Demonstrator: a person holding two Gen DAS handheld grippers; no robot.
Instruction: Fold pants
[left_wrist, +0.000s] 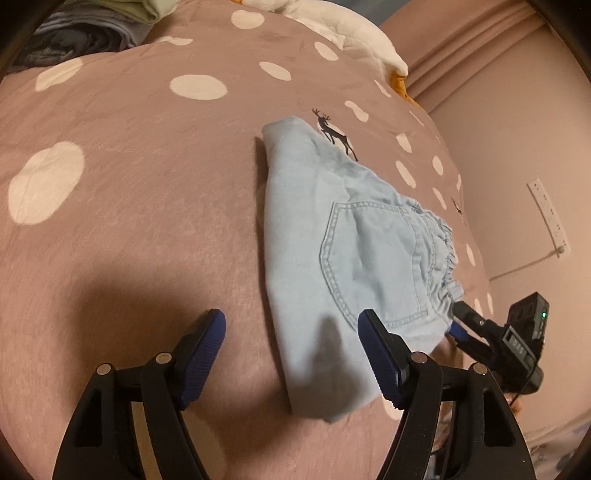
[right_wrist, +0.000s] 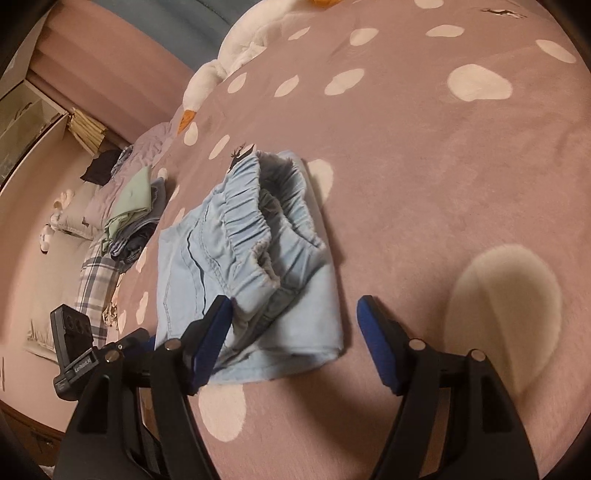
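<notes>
The pants (left_wrist: 354, 243) lie folded in a small bundle on the pink spotted bed (left_wrist: 129, 184), with the stretchy waistband (right_wrist: 269, 221) on top. The left hand-held gripper (left_wrist: 291, 354) is spread wide, holding nothing, near the bundle's edge. The right hand-held gripper (right_wrist: 295, 339) is spread wide too, its left finger beside the waistband.

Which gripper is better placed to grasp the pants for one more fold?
Probably the right gripper: it is open, and the waistband end of the pants lies between its fingers. The open left gripper mostly frames bare blanket.
</notes>
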